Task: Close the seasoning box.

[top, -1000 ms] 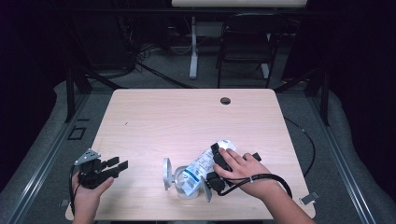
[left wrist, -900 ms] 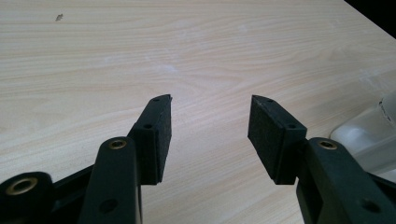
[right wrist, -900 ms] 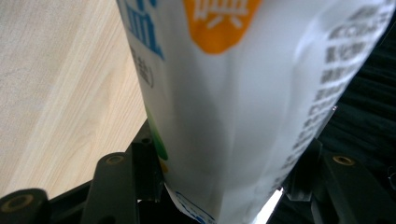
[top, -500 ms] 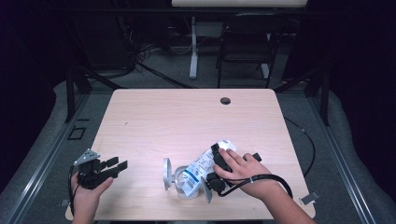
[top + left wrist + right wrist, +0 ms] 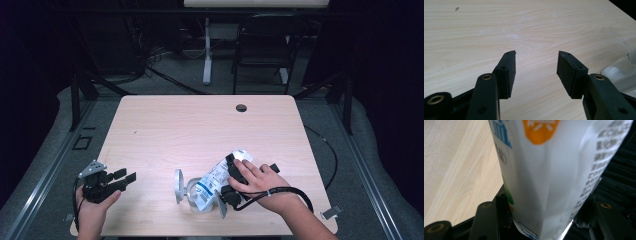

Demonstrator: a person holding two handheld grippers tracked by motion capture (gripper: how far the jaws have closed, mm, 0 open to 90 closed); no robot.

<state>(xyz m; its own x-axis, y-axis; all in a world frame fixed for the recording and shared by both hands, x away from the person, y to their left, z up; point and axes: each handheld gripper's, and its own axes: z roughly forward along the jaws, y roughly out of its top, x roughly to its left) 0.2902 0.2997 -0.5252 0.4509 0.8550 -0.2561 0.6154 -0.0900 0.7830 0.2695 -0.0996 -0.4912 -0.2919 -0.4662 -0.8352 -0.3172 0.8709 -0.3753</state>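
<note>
Right gripper (image 5: 227, 172) lies low over the near right part of the desk (image 5: 200, 125), the person's right hand (image 5: 255, 180) wrapped over its body. Its jaws stand fairly wide and are closed on a white pouch (image 5: 215, 180) with blue print: in the right gripper view the pouch (image 5: 554, 175) sits squarely between the two black jaws, its sides against both pads, an orange mark at the top and small dark text down one side. Pouch is tilted, one end up toward the hand, the other end down toward the desk's near edge.

Clear container (image 5: 192, 192) sits just beside the pouch on its left; the pouch's lower end touches or overlaps it, cannot tell which. A round lid-like disc (image 5: 178, 186) stands on edge at the container's left side.

Left gripper (image 5: 122, 180) is held in the left hand (image 5: 95, 200) at the near left corner of the desk, well apart from the pouch. Jaws spread wide, nothing between them; in the left gripper view only bare wood lies between the pads (image 5: 507, 72), with a pale translucent object (image 5: 621, 72) at the right edge.

Small dark round grommet (image 5: 241, 107) sits near the far edge of the desk.
</note>
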